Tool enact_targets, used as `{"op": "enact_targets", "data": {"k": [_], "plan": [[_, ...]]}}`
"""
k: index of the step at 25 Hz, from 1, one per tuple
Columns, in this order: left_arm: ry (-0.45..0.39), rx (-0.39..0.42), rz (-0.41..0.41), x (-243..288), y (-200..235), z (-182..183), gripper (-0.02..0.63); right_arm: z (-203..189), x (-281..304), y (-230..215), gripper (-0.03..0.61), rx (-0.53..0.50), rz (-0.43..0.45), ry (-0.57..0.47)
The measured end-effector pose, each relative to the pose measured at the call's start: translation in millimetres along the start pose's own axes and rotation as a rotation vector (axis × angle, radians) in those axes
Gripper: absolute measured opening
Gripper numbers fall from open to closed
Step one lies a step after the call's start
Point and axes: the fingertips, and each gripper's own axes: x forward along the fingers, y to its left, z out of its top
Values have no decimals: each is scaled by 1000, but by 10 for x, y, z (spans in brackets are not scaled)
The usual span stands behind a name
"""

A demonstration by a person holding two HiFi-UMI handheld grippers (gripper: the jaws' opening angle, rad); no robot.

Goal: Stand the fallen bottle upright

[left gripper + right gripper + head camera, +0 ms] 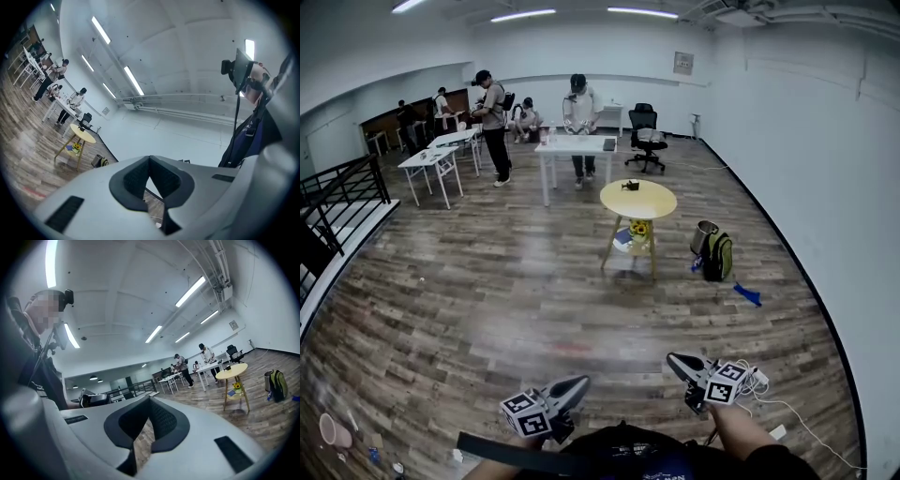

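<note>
Wood-plank floor (487, 300) is all that is seen past both claws. Held low by the body, left gripper (150, 161) and right gripper (150, 401) are closed, pads pressed tip to tip, nothing between them.

No bottle is made out in any view, so its place can't be given. Handling is a guess only: likely light, smooth, round, prone to roll. It is best taken across the mid-body, pads square to it.

Containers:
- A pink cup-like item (333, 429) is seen on the floor at lower left, contents unreadable.
- Further off, a round yellow table (661, 208) is topped by a small dark object (630, 186), with yellow flowers (639, 228) on its lower shelf.
- A metal bin (704, 232) is set just beside a green backpack (718, 256), inside not seen.
</note>
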Motion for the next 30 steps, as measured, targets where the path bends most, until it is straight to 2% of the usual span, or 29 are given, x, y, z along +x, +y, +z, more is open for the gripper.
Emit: {"op": "enact_targets", "data": {"k": [6, 13, 18, 24, 30], "plan": [[7, 32, 21, 615, -54, 88, 9, 274, -181, -509, -4, 6, 32, -20], [-23, 29, 18, 1701, -218, 112, 9, 763, -697, -1285, -3, -19, 60, -23], [-19, 19, 16, 2299, -280, -73, 9, 837, -1040, -1731, -3, -34, 68, -7], [15, 15, 15, 2816, -158, -190, 9, 884, -1170, -2202, -3, -29, 63, -1], [5, -5, 7, 2977, 253, -47, 9, 928, -988, -2520, -3, -24, 24, 7]]}}
